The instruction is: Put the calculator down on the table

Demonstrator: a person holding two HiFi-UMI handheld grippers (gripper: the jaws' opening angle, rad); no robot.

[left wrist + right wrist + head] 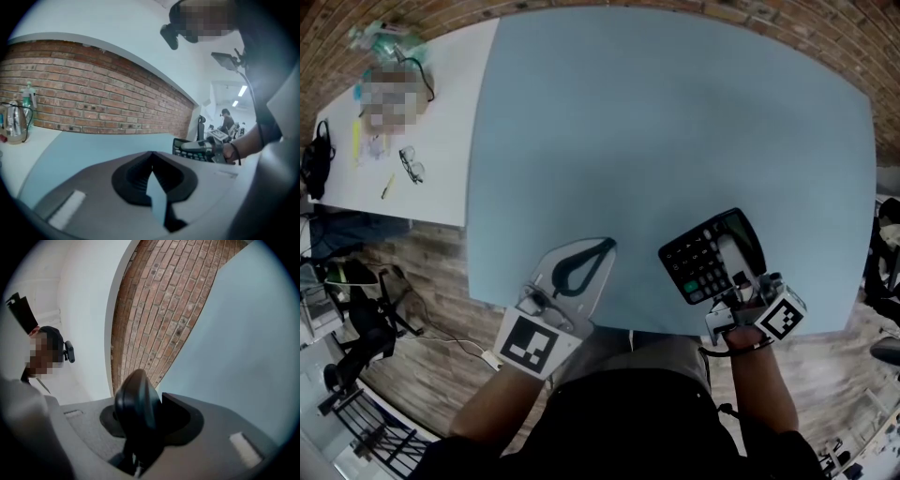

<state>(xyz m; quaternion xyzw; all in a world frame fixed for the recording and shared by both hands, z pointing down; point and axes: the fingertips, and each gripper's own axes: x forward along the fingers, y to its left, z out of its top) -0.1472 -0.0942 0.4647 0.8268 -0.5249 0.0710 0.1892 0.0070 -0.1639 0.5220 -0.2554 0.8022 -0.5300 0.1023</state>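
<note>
Black calculator [694, 264] in right gripper [730, 270]

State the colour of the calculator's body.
Black. The calculator shows best in the head view.

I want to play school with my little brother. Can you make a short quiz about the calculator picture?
1. True or false: the left gripper holds the calculator.
2. What lies on the white table? A glasses, B a banana, C a ball.
3. Fill in: the wall behind the blue table is made of ____.

Key: 1 false, the right gripper grips it and the left one is empty. 2 A, the glasses. 3 brick.
</note>
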